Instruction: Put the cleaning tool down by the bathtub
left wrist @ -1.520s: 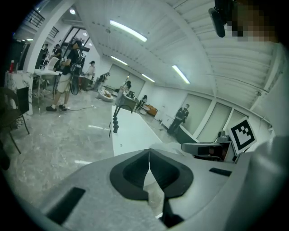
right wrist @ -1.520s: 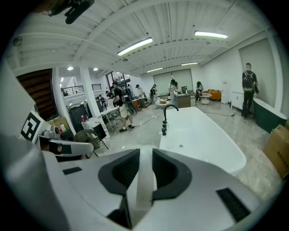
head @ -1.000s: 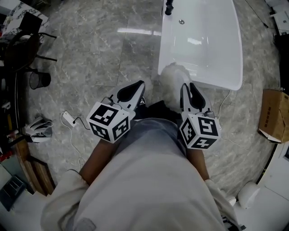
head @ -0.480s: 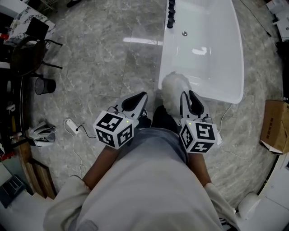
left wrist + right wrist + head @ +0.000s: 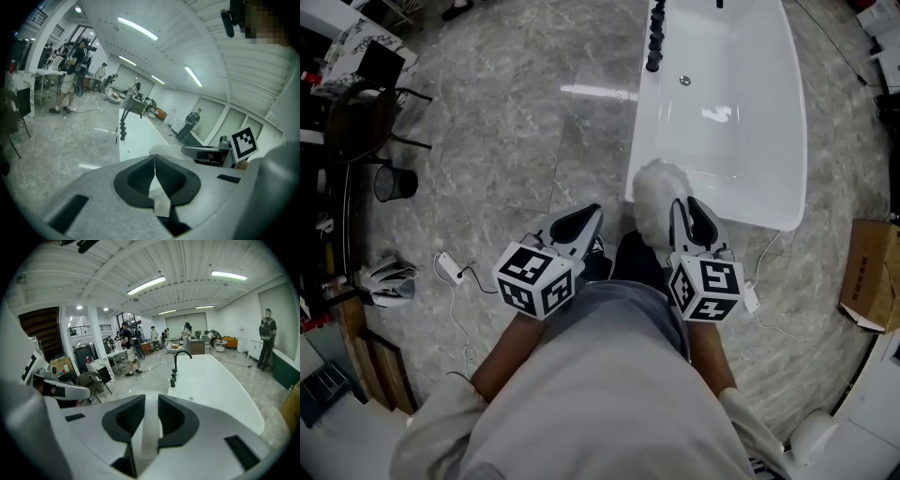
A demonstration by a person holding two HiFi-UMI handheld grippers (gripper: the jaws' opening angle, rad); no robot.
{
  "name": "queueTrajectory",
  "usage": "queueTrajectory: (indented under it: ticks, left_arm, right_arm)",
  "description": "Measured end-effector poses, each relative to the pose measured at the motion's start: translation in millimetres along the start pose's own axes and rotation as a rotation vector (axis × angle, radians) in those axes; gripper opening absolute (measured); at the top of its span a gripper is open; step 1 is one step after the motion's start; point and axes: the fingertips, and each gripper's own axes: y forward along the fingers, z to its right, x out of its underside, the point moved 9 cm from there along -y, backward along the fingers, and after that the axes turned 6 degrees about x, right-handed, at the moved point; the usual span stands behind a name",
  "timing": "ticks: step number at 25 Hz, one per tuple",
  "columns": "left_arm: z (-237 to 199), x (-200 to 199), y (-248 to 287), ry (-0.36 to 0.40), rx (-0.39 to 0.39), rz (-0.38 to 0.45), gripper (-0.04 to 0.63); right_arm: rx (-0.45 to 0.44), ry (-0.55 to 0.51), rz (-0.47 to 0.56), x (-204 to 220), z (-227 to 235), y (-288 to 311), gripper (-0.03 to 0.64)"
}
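Observation:
A fluffy white cleaning tool (image 5: 654,192) hangs over the near left corner of the white bathtub (image 5: 794,122). My right gripper (image 5: 689,217) is shut on its pale handle (image 5: 149,427), which runs up between the jaws in the right gripper view. There the bathtub (image 5: 225,394) and its dark faucet (image 5: 177,364) lie straight ahead. My left gripper (image 5: 575,228) hovers over the floor left of the tub with its jaws shut on nothing. Its own view has the closed tips (image 5: 154,164), the tool's fluff (image 5: 161,149) and the right gripper (image 5: 206,152) beyond.
Marble floor surrounds the tub. A white adapter with cable (image 5: 445,265) lies on the floor to the left, a chair (image 5: 356,122) and mesh bin (image 5: 392,183) farther left. A cardboard box (image 5: 867,272) sits at right. Several people stand in the distance (image 5: 131,350).
Both grippers have drifted a little along with the person, the tool still held by the tub's near corner. The head view now takes in more of the tub.

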Motion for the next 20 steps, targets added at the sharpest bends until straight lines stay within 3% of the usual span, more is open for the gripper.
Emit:
queueTrajectory:
  ticks: [20]
  left_arm:
    - [-18.2, 4.8, 7.7, -0.043, -0.038, -0.034, 0.009]
  right_arm:
    - [-0.024, -0.004, -0.102, 19.6, 8.7, 56.7, 0.081]
